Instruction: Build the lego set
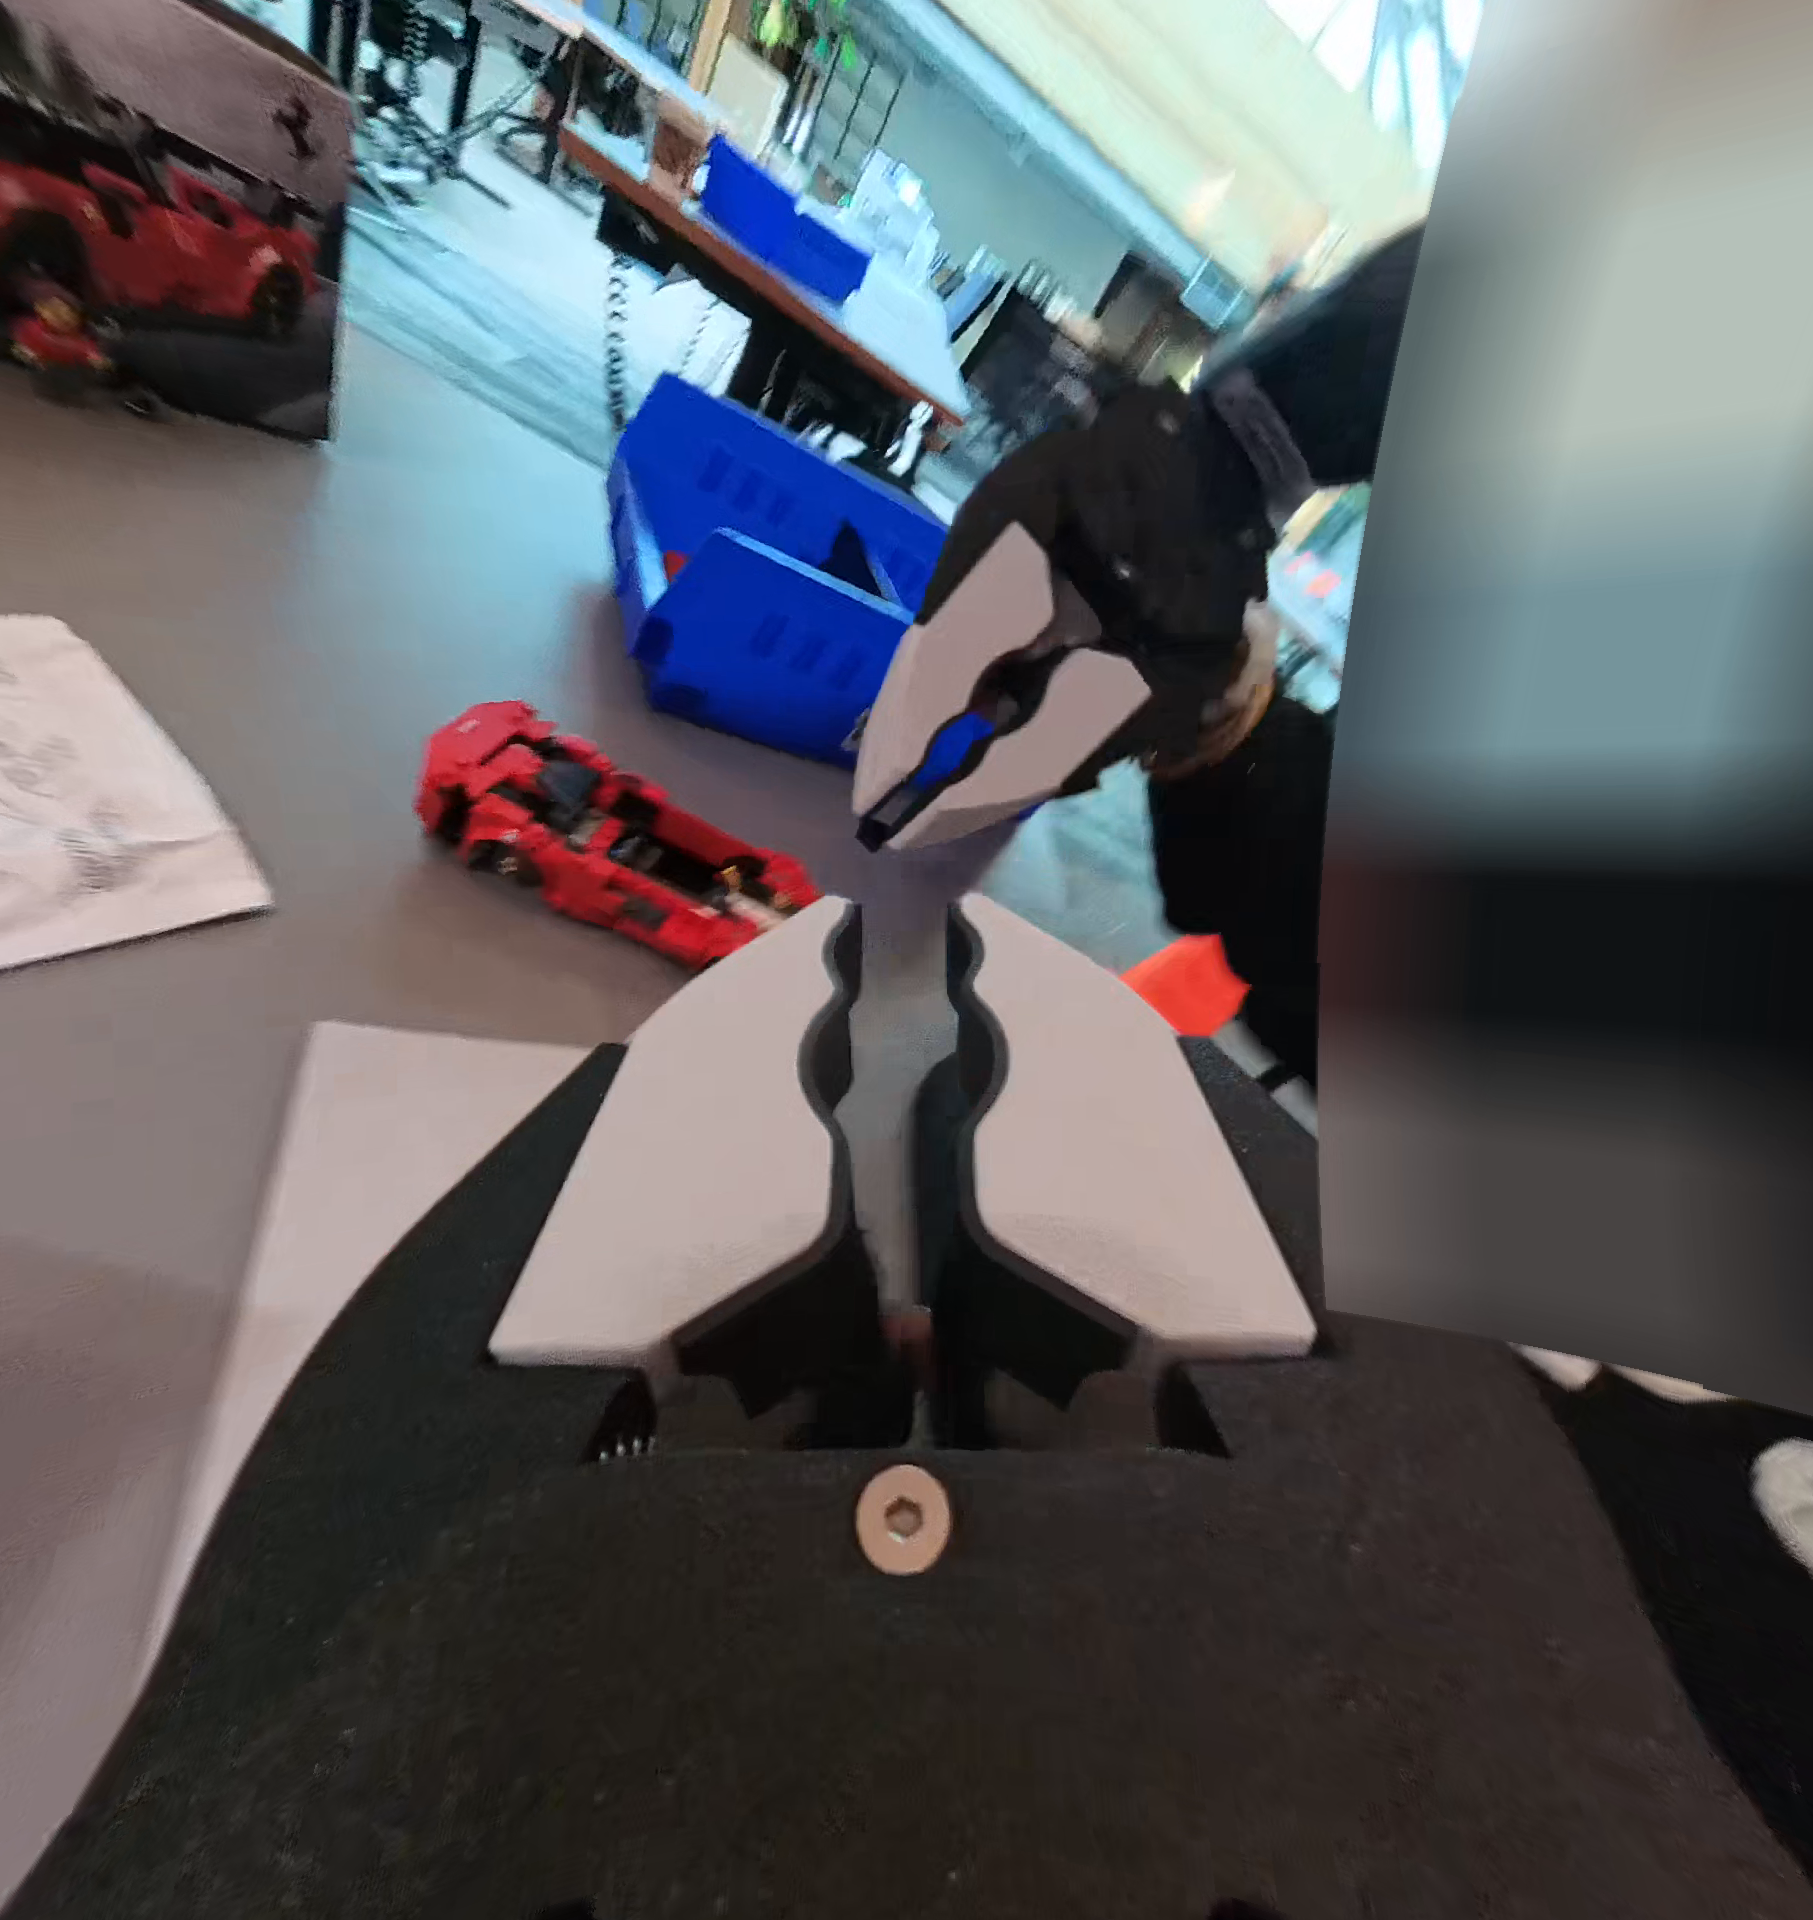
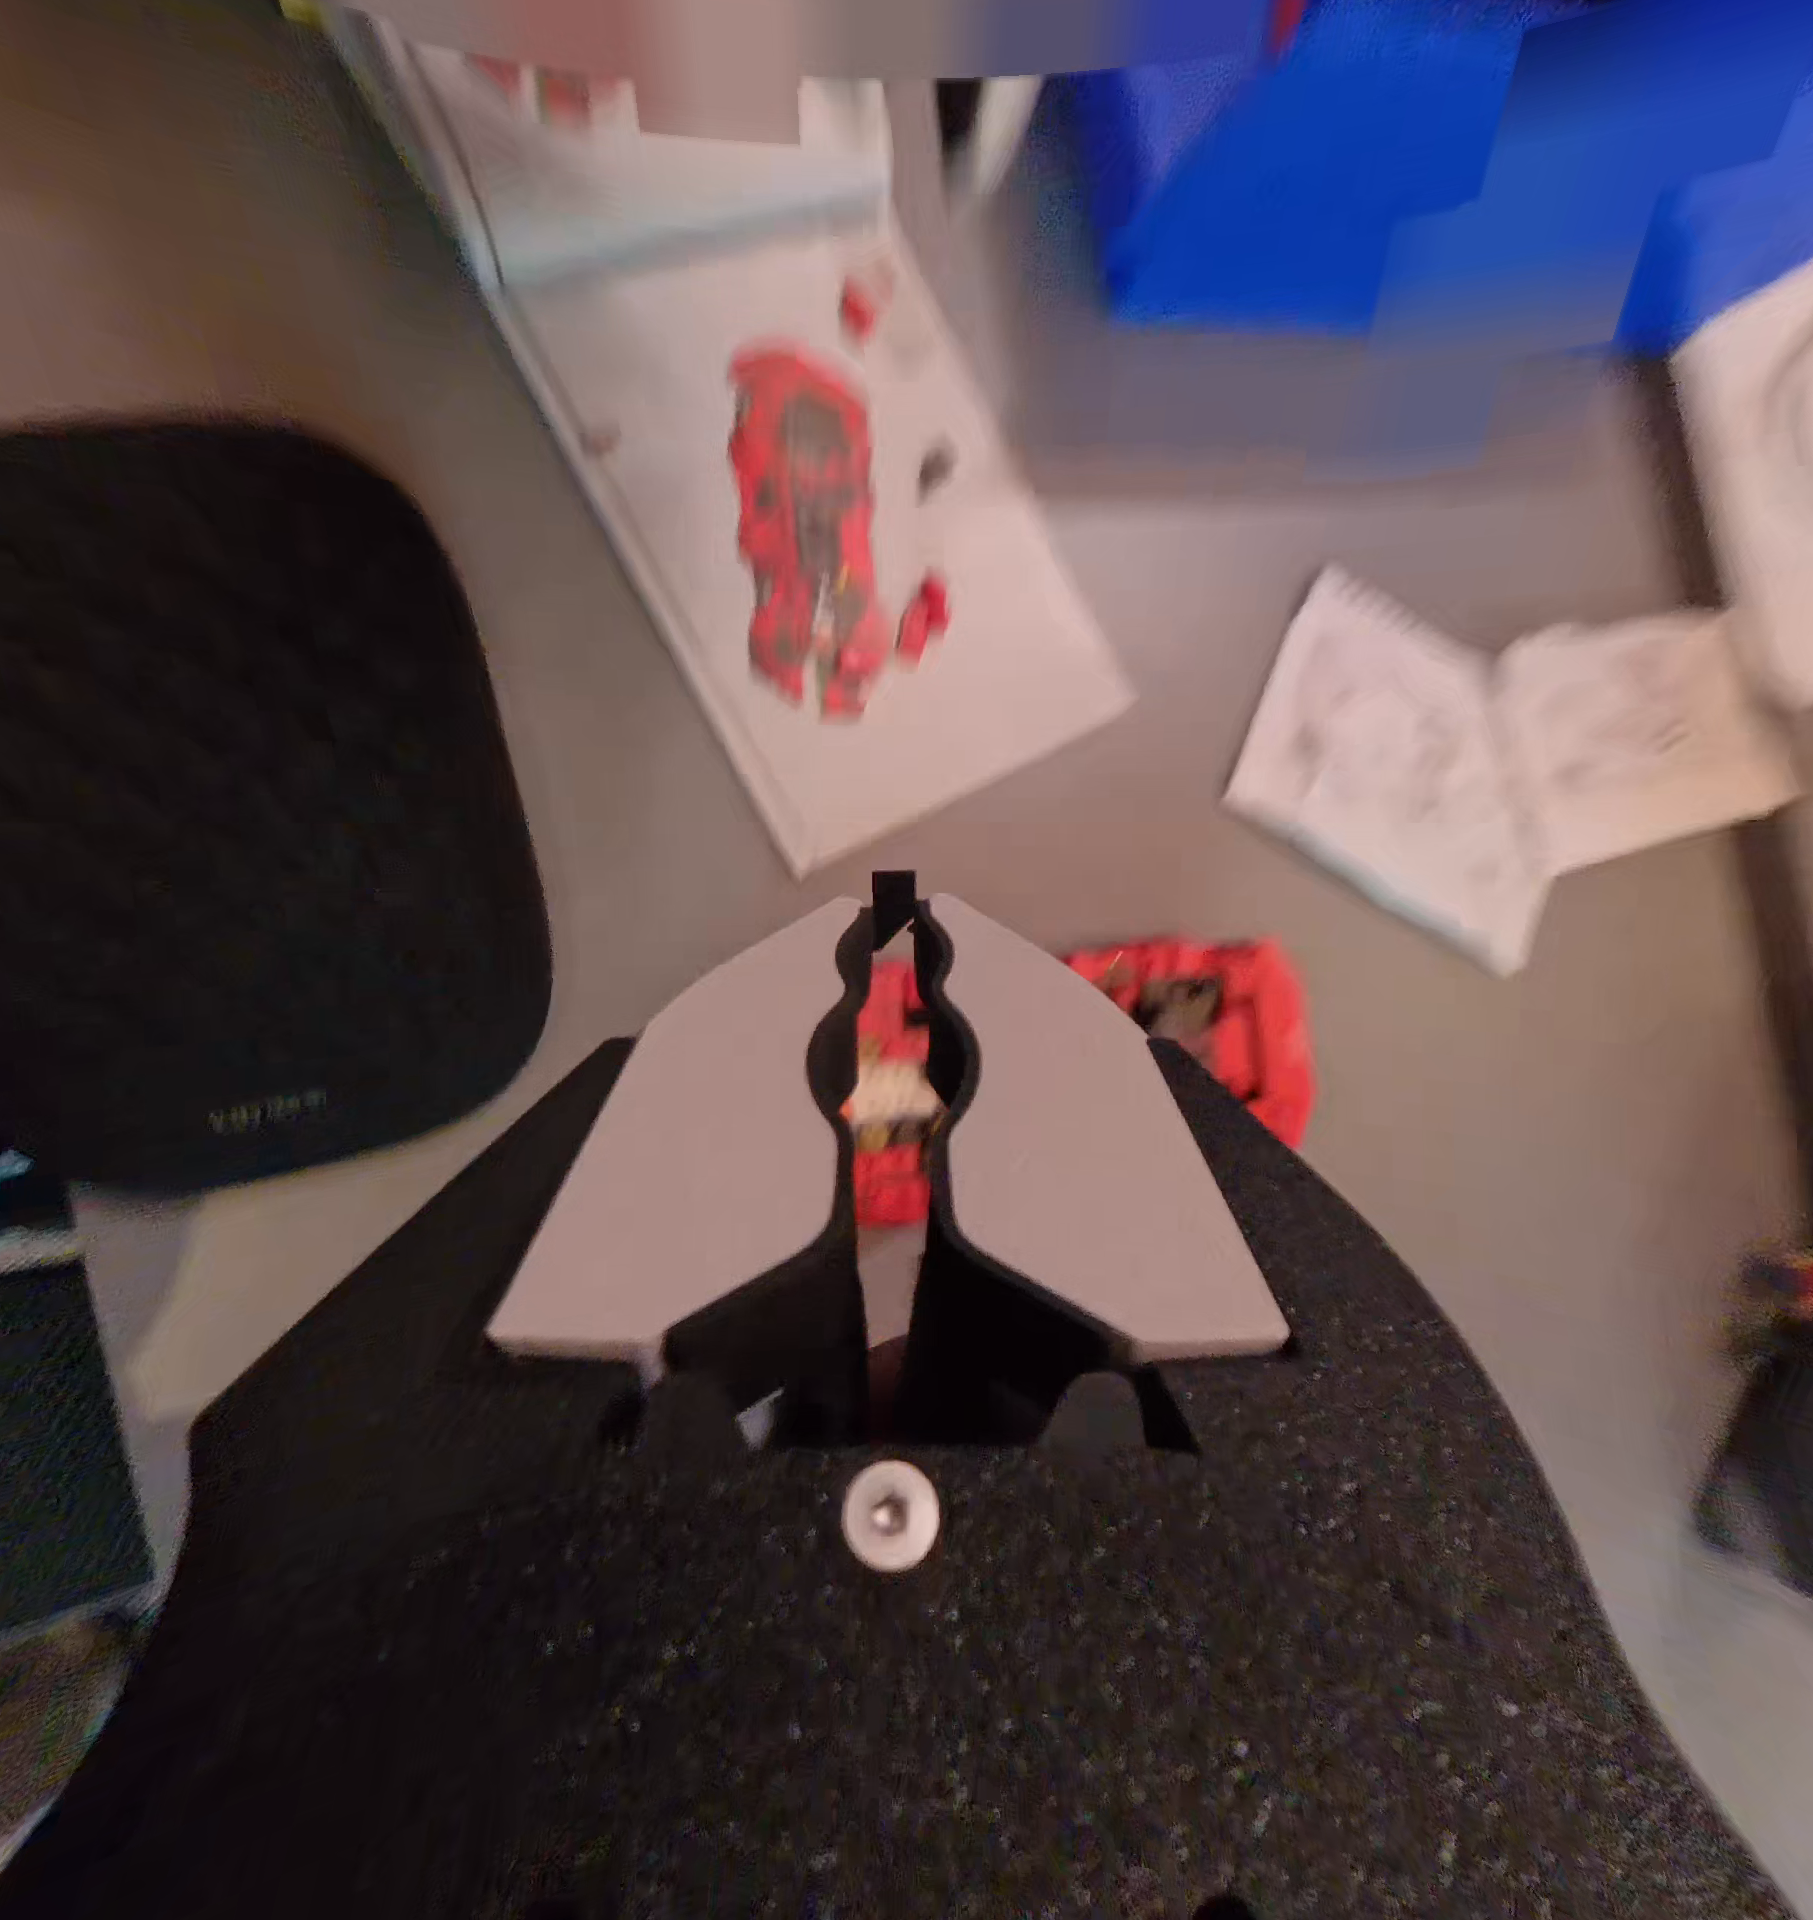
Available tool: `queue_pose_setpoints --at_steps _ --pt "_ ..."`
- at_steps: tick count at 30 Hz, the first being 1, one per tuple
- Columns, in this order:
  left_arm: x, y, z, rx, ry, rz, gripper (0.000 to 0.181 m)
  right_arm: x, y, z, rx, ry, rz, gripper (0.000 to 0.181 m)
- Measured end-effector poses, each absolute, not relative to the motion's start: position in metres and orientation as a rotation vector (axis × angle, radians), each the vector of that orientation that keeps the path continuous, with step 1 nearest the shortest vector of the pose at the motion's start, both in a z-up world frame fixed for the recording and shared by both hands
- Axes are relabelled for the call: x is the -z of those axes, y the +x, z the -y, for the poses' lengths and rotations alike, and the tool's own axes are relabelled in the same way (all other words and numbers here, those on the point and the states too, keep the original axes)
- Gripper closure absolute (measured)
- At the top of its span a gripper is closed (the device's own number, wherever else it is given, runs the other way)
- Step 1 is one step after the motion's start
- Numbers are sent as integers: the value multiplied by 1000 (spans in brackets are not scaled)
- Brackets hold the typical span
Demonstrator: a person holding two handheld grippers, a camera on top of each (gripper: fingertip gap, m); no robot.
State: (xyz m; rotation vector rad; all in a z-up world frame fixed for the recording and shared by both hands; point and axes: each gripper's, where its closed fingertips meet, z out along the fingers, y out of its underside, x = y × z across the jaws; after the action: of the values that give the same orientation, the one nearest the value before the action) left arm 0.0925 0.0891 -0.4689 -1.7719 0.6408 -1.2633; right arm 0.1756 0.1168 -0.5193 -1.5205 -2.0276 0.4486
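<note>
While the right gripper [image 2: 897,902] has its fingers clamped on a small black piece [image 2: 891,899] at the very tips, the left gripper [image 1: 902,914] is held with fingers slightly apart and empty. The red car [image 1: 611,831] sits on the grey counter [image 1: 362,644], between the manual [image 1: 71,790] and the blue bin [image 1: 767,582]; the right gripper hangs above it.

Handling, as judged: the piece is light, rigid and smooth, so it may pivot or slip in a tip grip; hold it across flat faces. The car is stiff overall but built from press-fit parts that can pop off. Grip it across the body sides, low, not by the roof or trim. Brace it with the left gripper before pressing the piece down.
</note>
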Motion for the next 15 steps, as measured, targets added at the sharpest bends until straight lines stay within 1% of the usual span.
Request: queue_pose_setpoints --at_steps 3,7,15 --pt "475 69 -85 986 -1794 -783 169 563 202 -127 -375 -1667 2132 174" --pt "481 42 -83 732 -1805 -861 170 578 200 -132 -409 -1708 2137 174" --pt "486 23 -85 682 -1830 -818 171 591 199 -135 -380 -1733 2189 174"
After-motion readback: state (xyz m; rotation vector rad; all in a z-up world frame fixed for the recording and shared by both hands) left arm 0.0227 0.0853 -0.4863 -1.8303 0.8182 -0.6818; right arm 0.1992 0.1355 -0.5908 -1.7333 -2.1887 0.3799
